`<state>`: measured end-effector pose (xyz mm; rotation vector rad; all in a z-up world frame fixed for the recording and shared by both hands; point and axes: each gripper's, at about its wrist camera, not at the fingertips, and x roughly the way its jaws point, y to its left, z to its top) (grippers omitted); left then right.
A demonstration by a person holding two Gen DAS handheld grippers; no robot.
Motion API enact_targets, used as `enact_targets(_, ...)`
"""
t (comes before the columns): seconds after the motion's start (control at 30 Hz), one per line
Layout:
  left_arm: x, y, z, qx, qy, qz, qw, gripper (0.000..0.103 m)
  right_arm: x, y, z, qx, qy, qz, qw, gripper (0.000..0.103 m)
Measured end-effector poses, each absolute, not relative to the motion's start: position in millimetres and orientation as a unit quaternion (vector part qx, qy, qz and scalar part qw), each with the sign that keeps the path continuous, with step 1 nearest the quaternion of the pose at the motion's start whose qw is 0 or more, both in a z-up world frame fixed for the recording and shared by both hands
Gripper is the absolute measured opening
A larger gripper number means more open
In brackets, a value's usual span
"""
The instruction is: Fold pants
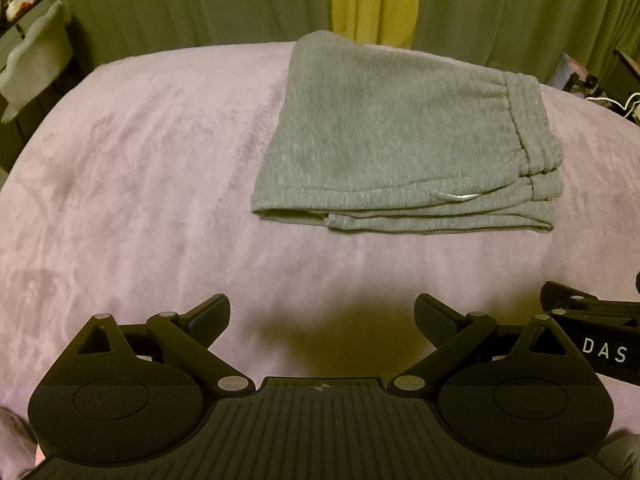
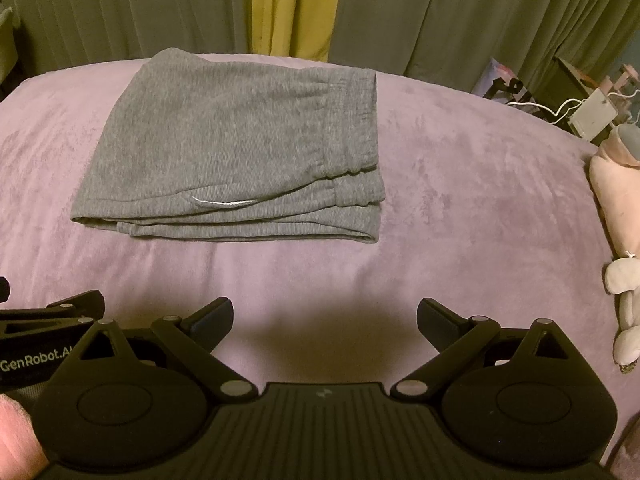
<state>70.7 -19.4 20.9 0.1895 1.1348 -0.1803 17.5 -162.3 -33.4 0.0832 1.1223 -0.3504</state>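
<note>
So the biggest thing going on is the purple blanket (image 1: pixel 140 200), a plush spread filling most of both frames, which makes sense as a soft flat surface for folding. Sitting on it toward the upper middle are the grey pants (image 1: pixel 400 140), already stacked into a compact rectangle with several layers showing along the near edge and the elastic waistband on the right side. My read is the folding is basically done, since nothing is touching them and the bundle looks tidy.

Both tools hang back at the bottom of the frames, well apart from the pants. The left gripper (image 1: pixel 322 316) has its jaws spread wide with nothing between them, and same deal for the right gripper (image 2: pixel 325 318), wide apart and empty. They sit just beside each other, each peeking into the other's view at the edge. Probably parked there because the job's wrapped up.

View differences: the right wrist camera catches a pink pillow (image 2: pixel 612 188) and a small stuffed toy (image 2: pixel 624 320) at the right edge of the bed, which the left one misses. The left wrist view shows a pale chair (image 1: pixel 36 60) in the upper left instead. Green curtains (image 2: pixel 440 20) back both.
</note>
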Motion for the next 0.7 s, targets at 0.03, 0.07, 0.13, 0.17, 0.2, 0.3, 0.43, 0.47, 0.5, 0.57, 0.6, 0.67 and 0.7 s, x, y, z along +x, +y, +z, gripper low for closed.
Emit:
enact_targets(0.03,71.7,-18.8,20.3,0.089,0.536,-0.086,0.835,0.101,17.7,-162.7,-33.7,0.039,0.530,-0.165,0.831,0.099)
enact_targets(0.07,71.8,-18.9,20.1,0.089,0.536,-0.086,0.835,0.101,17.6,-163.0,-34.3,0.039,0.530,-0.166,0.831,0.099)
enact_targets(0.13,71.8,-18.5,19.6,0.088,0.536,-0.085,0.835,0.101,17.8,-162.7,-35.0,0.041,0.531,-0.166,0.830,0.099)
enact_targets(0.17,71.7,-18.4,19.5,0.089,0.536,-0.085,0.835,0.101,17.8,-162.6,-35.6,0.042,0.531,-0.166,0.830,0.099)
enact_targets(0.2,71.6,-18.4,19.5,0.089,0.536,-0.085,0.835,0.101,17.6,-162.7,-36.0,0.042,0.531,-0.166,0.830,0.099)
enact_targets(0.3,72.0,-18.2,18.9,0.090,0.536,-0.085,0.835,0.101,17.5,-163.0,-36.9,0.042,0.532,-0.166,0.830,0.099)
enact_targets(0.43,72.1,-19.3,17.7,0.092,0.534,-0.083,0.836,0.101,17.1,-163.9,-38.4,0.044,0.532,-0.166,0.829,0.099)
enact_targets(0.47,72.0,-19.4,17.7,0.091,0.534,-0.083,0.836,0.101,17.0,-164.3,-38.7,0.044,0.532,-0.166,0.829,0.099)
enact_targets(0.5,72.1,-19.4,17.5,0.089,0.535,-0.084,0.836,0.101,17.0,-164.3,-39.0,0.045,0.532,-0.166,0.829,0.099)
enact_targets(0.57,73.3,-19.0,16.5,0.087,0.537,-0.085,0.835,0.101,16.8,-164.6,-39.4,0.045,0.532,-0.166,0.829,0.099)
enact_targets(0.6,73.8,-18.7,16.0,0.087,0.537,-0.085,0.835,0.101,17.0,-164.5,-39.2,0.045,0.533,-0.166,0.829,0.099)
enact_targets(0.67,74.6,-18.8,15.5,0.088,0.537,-0.083,0.835,0.101,17.0,-164.8,-40.2,0.045,0.534,-0.165,0.828,0.099)
enact_targets(0.7,74.7,-19.2,15.3,0.089,0.537,-0.082,0.835,0.101,16.8,-164.4,-40.8,0.045,0.534,-0.165,0.828,0.099)
